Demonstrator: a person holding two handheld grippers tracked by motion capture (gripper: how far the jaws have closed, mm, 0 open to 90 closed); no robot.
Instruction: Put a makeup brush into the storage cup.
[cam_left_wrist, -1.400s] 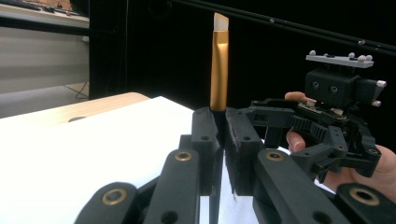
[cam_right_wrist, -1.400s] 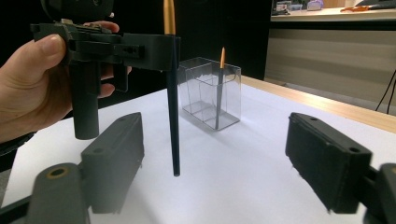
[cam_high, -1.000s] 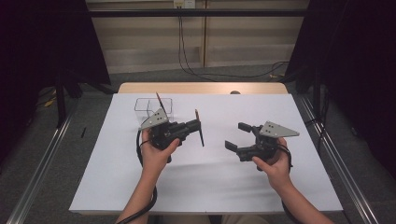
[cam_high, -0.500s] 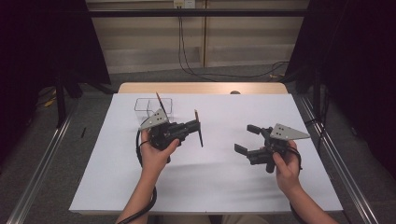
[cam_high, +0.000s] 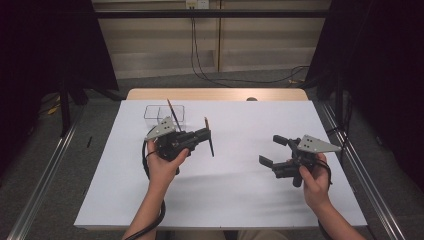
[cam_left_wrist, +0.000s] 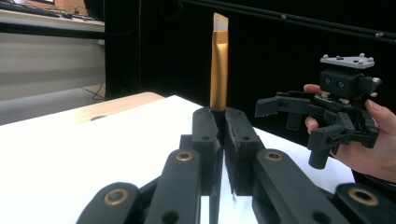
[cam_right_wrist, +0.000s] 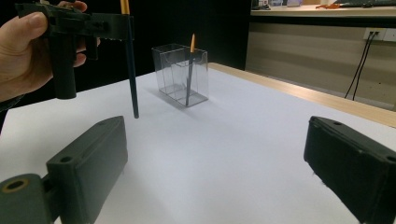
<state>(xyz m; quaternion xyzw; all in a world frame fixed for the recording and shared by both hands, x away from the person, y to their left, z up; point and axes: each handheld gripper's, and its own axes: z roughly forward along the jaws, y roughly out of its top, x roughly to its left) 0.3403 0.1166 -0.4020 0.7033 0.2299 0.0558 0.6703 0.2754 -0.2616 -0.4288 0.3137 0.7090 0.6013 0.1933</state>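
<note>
No writing can be read on any of the things. The left gripper (cam_high: 204, 135) is clamped on a brush (cam_high: 209, 136), held upright over the table (cam_high: 240, 200) just right of the clear box (cam_high: 164, 113). The left gripper view shows its gold ferrule and pale bristle tip pointing up; the right gripper view shows the dark handle pointing down, its end clear of the table. A second brush (cam_right_wrist: 189, 74) stands tilted in the box. The right gripper (cam_high: 274, 151), well right of the box, is spread wide and empty.
</note>
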